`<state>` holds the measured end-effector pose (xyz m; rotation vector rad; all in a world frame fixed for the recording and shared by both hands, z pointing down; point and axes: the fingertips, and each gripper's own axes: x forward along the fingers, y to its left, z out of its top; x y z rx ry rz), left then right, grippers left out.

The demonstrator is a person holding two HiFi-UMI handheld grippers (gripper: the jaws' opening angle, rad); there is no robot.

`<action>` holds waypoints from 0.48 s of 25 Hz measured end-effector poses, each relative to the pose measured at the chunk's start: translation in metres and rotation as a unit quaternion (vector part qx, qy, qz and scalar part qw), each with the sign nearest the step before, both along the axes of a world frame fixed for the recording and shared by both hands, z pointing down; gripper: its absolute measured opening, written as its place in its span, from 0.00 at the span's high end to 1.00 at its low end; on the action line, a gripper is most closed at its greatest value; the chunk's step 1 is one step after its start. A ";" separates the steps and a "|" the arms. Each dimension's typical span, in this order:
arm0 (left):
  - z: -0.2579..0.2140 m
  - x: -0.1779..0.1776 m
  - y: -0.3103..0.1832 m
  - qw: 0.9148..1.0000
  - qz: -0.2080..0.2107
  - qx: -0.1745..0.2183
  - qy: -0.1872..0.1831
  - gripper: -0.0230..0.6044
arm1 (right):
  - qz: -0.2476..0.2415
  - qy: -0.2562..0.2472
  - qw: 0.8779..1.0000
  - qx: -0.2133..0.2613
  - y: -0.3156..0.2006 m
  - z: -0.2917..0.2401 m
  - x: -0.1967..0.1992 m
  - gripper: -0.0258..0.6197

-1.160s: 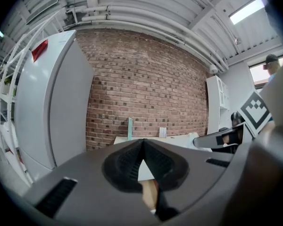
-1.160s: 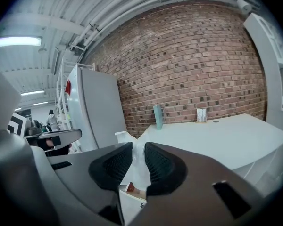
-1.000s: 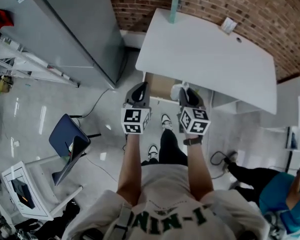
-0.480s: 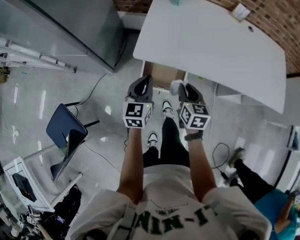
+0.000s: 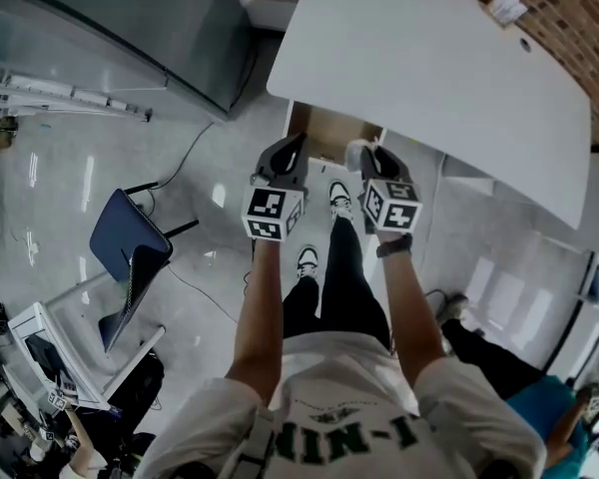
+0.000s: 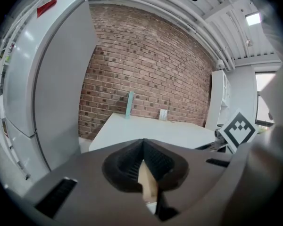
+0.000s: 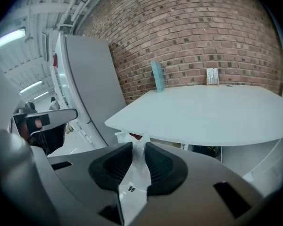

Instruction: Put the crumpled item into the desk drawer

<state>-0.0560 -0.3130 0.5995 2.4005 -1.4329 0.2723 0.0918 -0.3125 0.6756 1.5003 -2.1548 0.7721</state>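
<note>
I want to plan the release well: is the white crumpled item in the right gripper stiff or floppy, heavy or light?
Probably thin and floppy: the crumpled item folds flat between the pads of the right gripper. Likely light, since a pinch on one part carries it whole. It may drift or cling when released over the drawer.

White desk (image 5: 429, 78), a teal upright slab (image 7: 157, 76) and a small white box (image 5: 506, 6) at its back edge

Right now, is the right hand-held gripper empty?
No: the right hand-held gripper is clamped on a crumpled white item.
</note>
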 end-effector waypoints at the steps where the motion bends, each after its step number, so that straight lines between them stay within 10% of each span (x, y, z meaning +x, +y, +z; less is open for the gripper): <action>1: 0.005 0.000 -0.001 1.000 0.001 -0.002 0.001 0.96 | -0.004 0.003 1.000 -0.004 -0.002 0.007 0.000 0.84; 12: 0.051 -0.001 -0.015 1.000 0.005 -0.017 0.009 0.97 | -0.039 0.040 0.998 -0.041 -0.016 0.090 0.003 0.84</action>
